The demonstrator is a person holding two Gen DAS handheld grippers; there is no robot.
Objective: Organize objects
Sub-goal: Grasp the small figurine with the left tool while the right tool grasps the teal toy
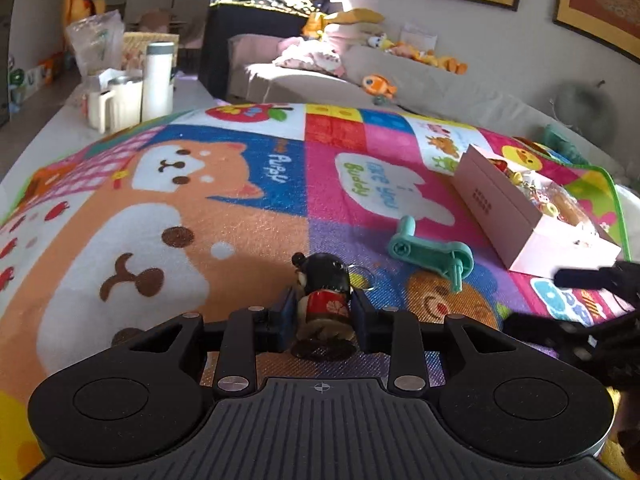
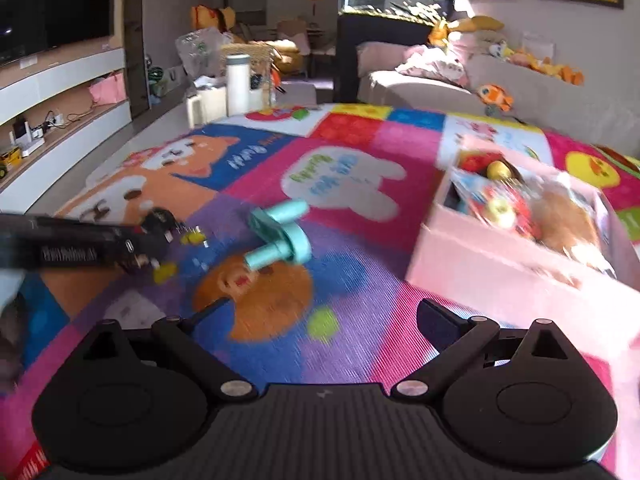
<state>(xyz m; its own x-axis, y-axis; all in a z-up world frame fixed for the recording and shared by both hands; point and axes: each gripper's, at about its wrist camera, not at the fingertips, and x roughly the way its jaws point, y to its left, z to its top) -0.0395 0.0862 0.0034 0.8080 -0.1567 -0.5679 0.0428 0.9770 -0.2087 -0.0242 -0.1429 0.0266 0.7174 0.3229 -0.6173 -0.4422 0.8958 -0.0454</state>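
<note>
The left gripper (image 1: 325,310) clamps a small doll figurine (image 1: 324,300), while the right gripper (image 2: 324,322) gapes wide, a blurred, apparently toy-filled pink box (image 2: 480,268) at two o'clock.

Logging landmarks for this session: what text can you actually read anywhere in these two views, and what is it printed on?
"Puppy": blue patch of the play mat, beside the dog picture.
"Buddy": green letters in the mat's white bubble; the blue line next to it is not clear.
Dot mark on the pink box: no letters legible.
White print on the left gripper: blurred, unreadable.
</note>
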